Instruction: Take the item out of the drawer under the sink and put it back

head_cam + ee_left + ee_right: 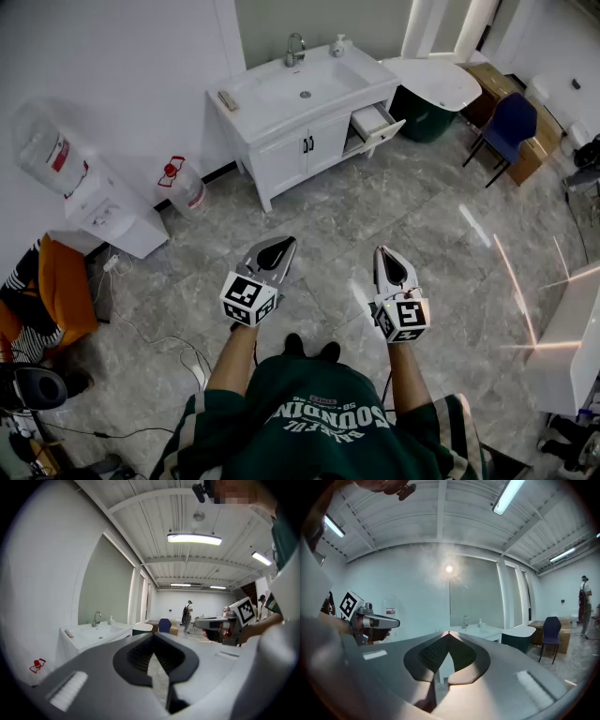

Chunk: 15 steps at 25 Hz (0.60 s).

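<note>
Head view: the drawer (pixel 375 124) under the sink (pixel 300 89) stands pulled out, well away from the person. Any item inside is too small to tell, so I'd judge nothing is fetched yet.

Left gripper view: the left gripper (pixel 152 635) is closed and empty.

Right gripper view: the right gripper (pixel 449 633) is likewise closed on nothing.

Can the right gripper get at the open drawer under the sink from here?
Probably not yet: the right gripper, shut and empty, is well short of the drawer. Only bare floor lies between; stepping closer should do.
</note>
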Each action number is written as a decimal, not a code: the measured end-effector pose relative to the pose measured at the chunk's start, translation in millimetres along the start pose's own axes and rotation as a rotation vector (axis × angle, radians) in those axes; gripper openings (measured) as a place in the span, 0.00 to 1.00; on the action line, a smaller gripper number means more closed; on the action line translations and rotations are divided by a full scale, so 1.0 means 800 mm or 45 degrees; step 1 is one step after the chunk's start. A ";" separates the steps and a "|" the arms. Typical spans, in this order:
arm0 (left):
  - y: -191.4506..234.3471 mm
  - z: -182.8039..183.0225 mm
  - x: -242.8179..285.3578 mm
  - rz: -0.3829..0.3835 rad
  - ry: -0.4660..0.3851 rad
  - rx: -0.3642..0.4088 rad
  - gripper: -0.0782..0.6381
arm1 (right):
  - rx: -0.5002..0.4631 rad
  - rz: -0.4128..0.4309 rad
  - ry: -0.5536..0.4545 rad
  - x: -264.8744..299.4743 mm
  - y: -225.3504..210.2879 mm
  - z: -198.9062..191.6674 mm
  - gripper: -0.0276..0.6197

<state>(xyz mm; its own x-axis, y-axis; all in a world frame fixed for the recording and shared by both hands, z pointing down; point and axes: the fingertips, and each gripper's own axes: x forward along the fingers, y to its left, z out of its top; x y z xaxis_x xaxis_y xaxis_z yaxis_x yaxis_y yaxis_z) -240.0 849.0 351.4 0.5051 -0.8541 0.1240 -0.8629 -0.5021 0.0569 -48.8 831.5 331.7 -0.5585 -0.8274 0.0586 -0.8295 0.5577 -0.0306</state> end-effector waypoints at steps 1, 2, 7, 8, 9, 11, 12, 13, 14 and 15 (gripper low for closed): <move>0.002 0.000 -0.002 0.003 -0.001 0.003 0.18 | -0.005 0.000 0.001 0.000 0.002 -0.001 0.05; 0.003 -0.001 -0.004 0.006 -0.003 0.006 0.18 | -0.008 0.001 0.002 0.001 0.003 -0.003 0.05; 0.005 0.003 -0.009 -0.025 -0.031 -0.008 0.18 | -0.015 0.022 -0.006 0.003 0.009 -0.005 0.05; 0.003 0.004 -0.010 -0.041 -0.042 -0.011 0.18 | -0.017 0.022 -0.007 0.003 0.009 -0.005 0.05; 0.002 0.005 -0.010 -0.053 -0.049 -0.009 0.18 | -0.019 0.020 -0.006 0.003 0.010 -0.006 0.05; 0.000 0.004 -0.010 -0.068 -0.051 0.001 0.18 | -0.017 0.018 -0.005 0.004 0.011 -0.008 0.05; 0.000 0.003 -0.010 -0.073 -0.050 0.003 0.18 | -0.014 0.020 -0.003 0.005 0.012 -0.009 0.05; 0.002 0.002 -0.009 -0.074 -0.047 0.004 0.18 | -0.010 0.025 0.002 0.007 0.014 -0.010 0.05; 0.004 0.001 -0.009 -0.074 -0.045 0.004 0.18 | -0.005 0.034 0.010 0.009 0.016 -0.012 0.05; 0.007 -0.001 -0.008 -0.073 -0.043 0.003 0.18 | -0.001 0.045 0.018 0.011 0.019 -0.014 0.05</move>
<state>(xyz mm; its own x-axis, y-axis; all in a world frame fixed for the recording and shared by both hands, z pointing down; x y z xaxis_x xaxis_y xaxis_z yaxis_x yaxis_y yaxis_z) -248.5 851.7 351.5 0.5539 -0.8280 0.0870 -0.8326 -0.5506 0.0603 -66.5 833.5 342.8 -0.5872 -0.8063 0.0713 -0.8093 0.5865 -0.0324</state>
